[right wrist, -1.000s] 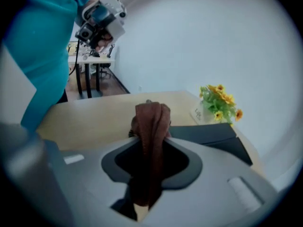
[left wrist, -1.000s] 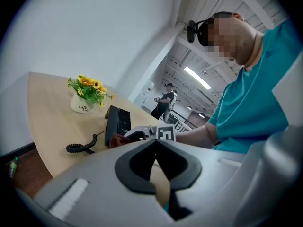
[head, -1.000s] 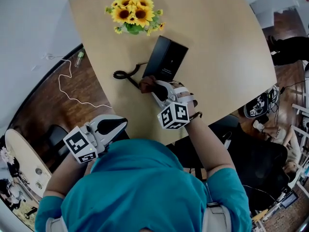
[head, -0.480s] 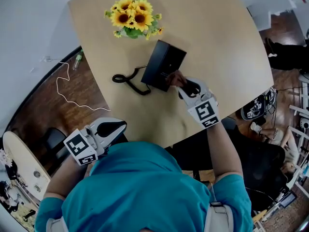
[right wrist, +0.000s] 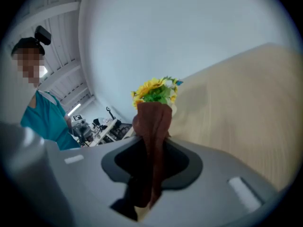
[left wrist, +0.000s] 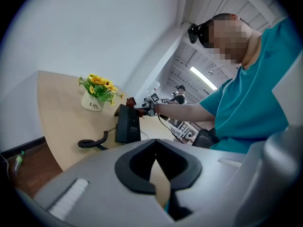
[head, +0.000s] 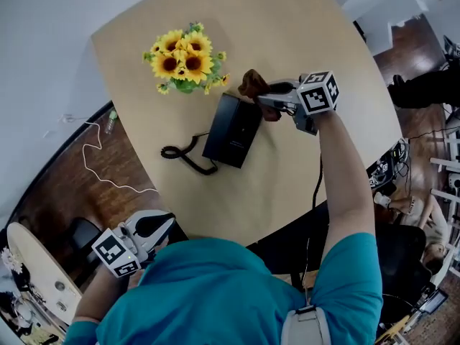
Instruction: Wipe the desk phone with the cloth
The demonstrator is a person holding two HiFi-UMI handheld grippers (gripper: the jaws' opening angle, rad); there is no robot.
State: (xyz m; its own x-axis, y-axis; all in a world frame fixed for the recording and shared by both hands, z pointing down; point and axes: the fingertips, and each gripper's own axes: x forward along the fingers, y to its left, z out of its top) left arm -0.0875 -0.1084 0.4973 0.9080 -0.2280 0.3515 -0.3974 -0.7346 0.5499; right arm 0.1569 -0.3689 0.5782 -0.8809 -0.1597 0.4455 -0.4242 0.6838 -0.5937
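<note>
- Your right claw (head: 264, 99) was clamped on the brown cloth (head: 251, 83), bunched past its tips so fabric, not metal, would meet the phone (head: 231, 129) at its upper end, mid-frame.
- Your left claw (head: 153, 226), jaws together on nothing, hung lower left, out of the way.

On the bench (head: 309, 27), the cloth (head: 251, 83) sits between the right fingers (head: 275, 99); phone (head: 231, 129) just before them, flowers (head: 180, 60) to their left.
</note>
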